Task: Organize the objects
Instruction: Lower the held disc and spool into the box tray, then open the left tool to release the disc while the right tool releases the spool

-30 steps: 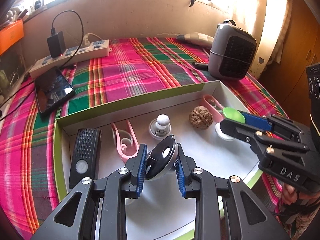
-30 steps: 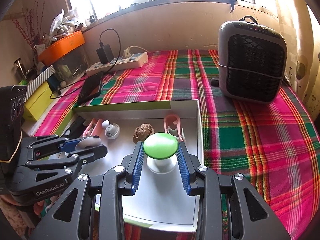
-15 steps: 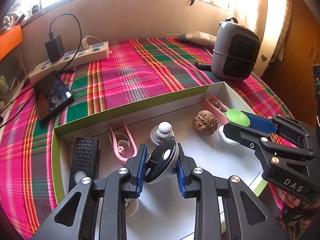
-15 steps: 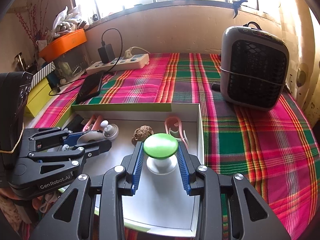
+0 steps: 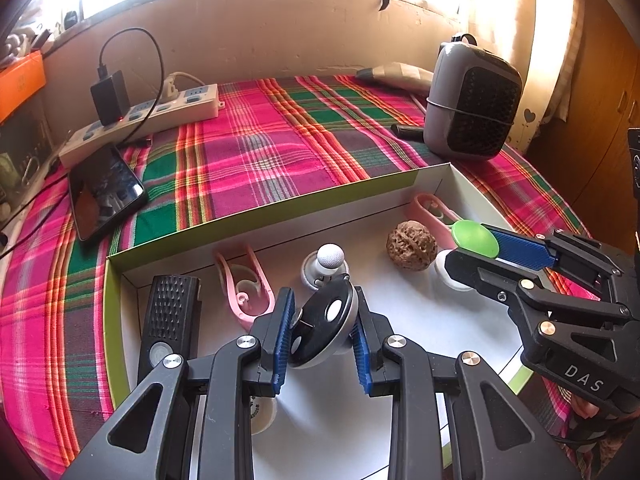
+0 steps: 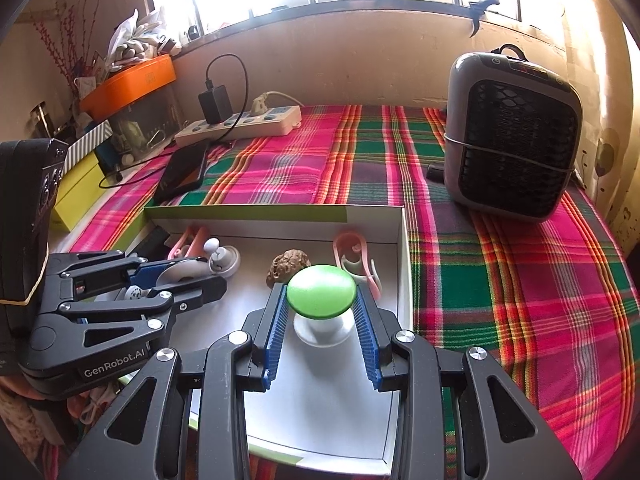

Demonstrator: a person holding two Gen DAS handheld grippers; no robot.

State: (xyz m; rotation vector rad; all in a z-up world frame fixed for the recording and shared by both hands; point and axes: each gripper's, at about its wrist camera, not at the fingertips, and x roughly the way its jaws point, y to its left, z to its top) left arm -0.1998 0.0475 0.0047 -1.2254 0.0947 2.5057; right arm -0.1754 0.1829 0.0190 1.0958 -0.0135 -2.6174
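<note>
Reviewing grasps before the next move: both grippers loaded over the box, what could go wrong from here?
1. The left gripper grips the black-and-silver disc tilted, on its curved rim; it may well twist or slip out.
2. The right gripper pinches only the green cap of the mushroom-shaped piece; its rounded edge could pop free.
3. The walnut and pink clip lie just ahead; a forward move might knock them.

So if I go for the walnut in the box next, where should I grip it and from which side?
Take the walnut across its round middle, coming from above. It lies loose on the box floor, apart from the white knob piece. The right gripper, shut on the green cap, hangs just in front of it, and a pink clip sits close beside it, so a level approach looks crowded.
</note>
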